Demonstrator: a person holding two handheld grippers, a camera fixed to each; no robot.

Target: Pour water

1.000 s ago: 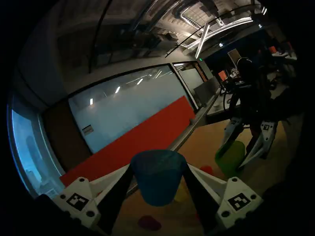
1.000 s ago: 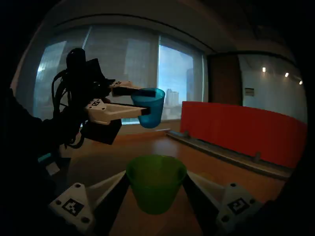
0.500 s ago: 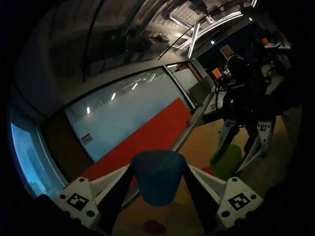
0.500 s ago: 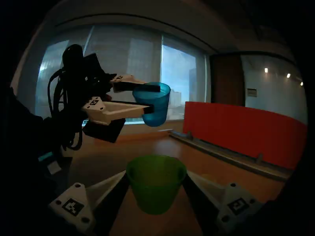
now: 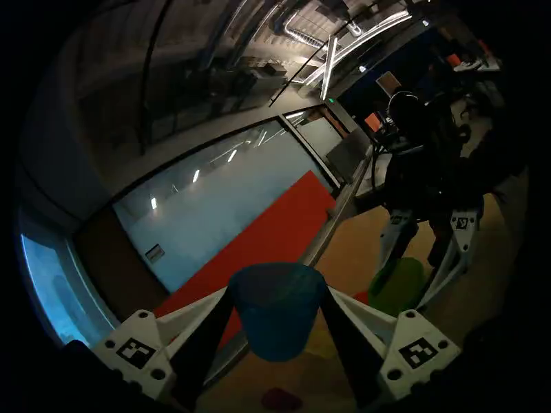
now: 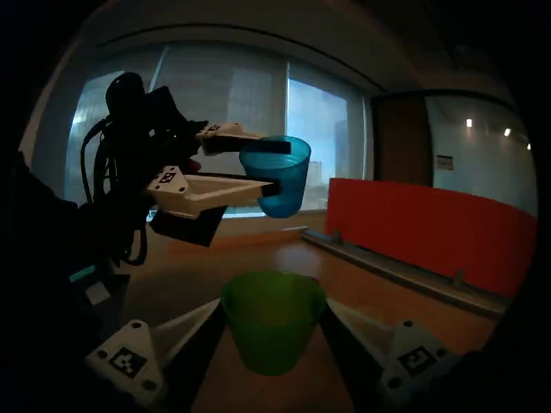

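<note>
Left gripper [image 5: 276, 303] is clamped on a blue cup [image 5: 277, 320], right gripper [image 6: 273, 310] on a green cup [image 6: 273, 327], with the blue one higher.

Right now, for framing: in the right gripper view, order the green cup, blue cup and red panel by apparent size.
red panel
green cup
blue cup
Nearness inflates the green one; the cups may truly match.

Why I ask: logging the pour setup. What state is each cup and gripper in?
green cup: upright, gripped, contents unclear.
blue cup: held higher, near upright, not pouring.
left gripper: shut on blue cup.
right gripper: shut on green cup.
</note>
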